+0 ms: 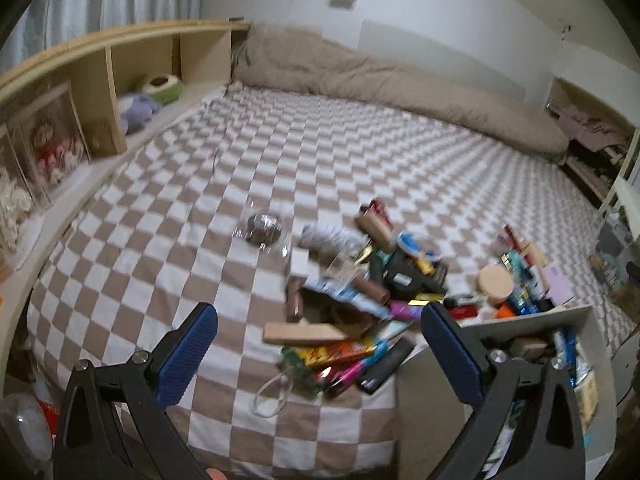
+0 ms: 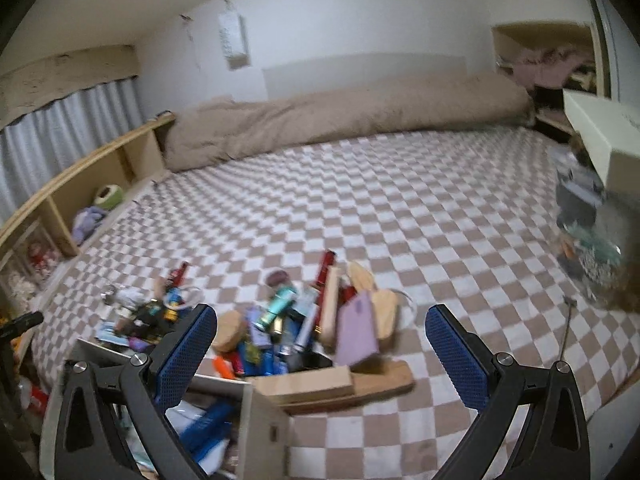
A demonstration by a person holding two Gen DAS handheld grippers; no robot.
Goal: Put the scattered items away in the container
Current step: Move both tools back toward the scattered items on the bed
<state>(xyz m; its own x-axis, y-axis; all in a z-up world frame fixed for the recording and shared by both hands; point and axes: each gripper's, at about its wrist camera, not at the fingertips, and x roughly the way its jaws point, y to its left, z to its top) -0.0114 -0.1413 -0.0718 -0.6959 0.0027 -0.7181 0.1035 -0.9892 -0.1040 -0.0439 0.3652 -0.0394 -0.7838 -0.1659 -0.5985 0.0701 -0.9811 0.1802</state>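
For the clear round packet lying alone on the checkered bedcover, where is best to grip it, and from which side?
Probably from above with the left claw, which is open. Pinch the crinkled clear rim of the clear round packet, not the dark middle: it lies flat on the soft bedcover, apart from the pile, so a sideways approach has little to catch.

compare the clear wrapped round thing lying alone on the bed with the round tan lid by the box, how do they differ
The clear-wrapped round item is dark brown inside shiny, crinkled plastic; the round tan lid is pale, matte and unwrapped. The wrapped item lies by itself on the checkered bedsheet, apart from the clutter; the lid sits among packed items at the box. Both are round and neither is held.
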